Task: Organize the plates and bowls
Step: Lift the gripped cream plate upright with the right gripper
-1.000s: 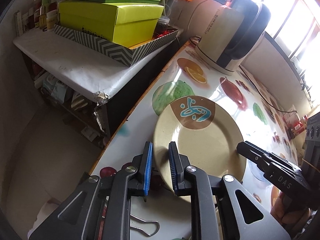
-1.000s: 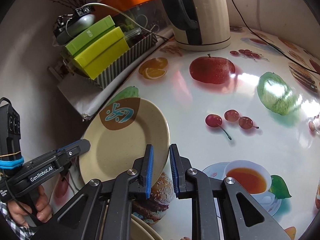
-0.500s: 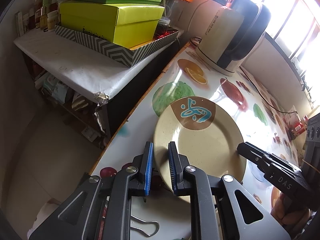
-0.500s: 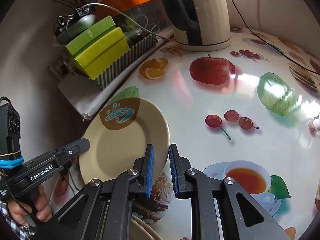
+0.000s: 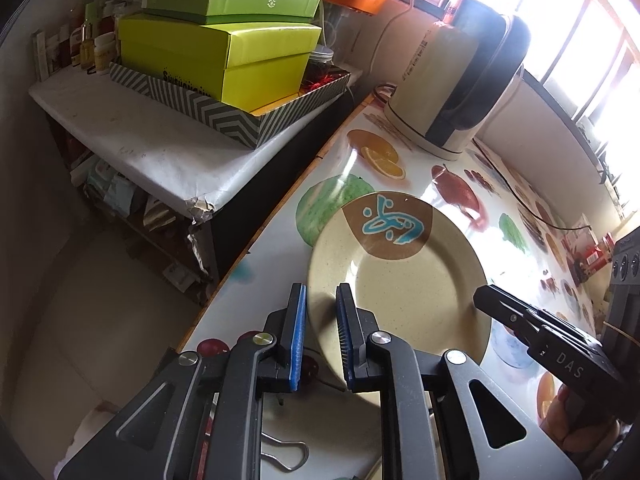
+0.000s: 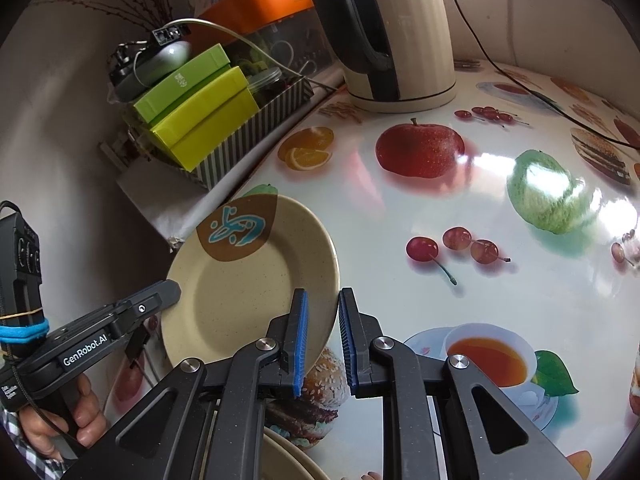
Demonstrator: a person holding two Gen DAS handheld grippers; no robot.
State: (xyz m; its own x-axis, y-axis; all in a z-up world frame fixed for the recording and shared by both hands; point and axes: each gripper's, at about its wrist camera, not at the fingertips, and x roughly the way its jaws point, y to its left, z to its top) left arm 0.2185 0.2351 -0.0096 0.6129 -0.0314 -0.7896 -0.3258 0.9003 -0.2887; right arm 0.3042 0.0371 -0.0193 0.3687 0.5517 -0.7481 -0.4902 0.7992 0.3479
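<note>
A beige plate (image 5: 400, 280) with a brown patch and a blue mark is held tilted above the fruit-print table (image 5: 360, 168). My left gripper (image 5: 321, 336) has its pads on either side of the plate's near-left rim and grips it. My right gripper (image 6: 323, 336) grips the plate (image 6: 248, 280) at its right rim. In the left wrist view the right gripper (image 5: 480, 300) shows at the plate's right edge. In the right wrist view the left gripper (image 6: 176, 290) shows at the plate's left edge. Another beige plate's rim (image 6: 288, 456) lies below my right gripper.
A cream and black kettle (image 5: 460, 80) stands at the table's far end, with a cord (image 6: 520, 80) running right. A side shelf (image 5: 160, 136) left of the table carries green boxes (image 5: 220, 52) in a striped tray. A binder clip (image 5: 288, 456) lies under my left gripper.
Both grippers have stayed on the plate; their jaws have opened very slightly. The plate has barely moved.
</note>
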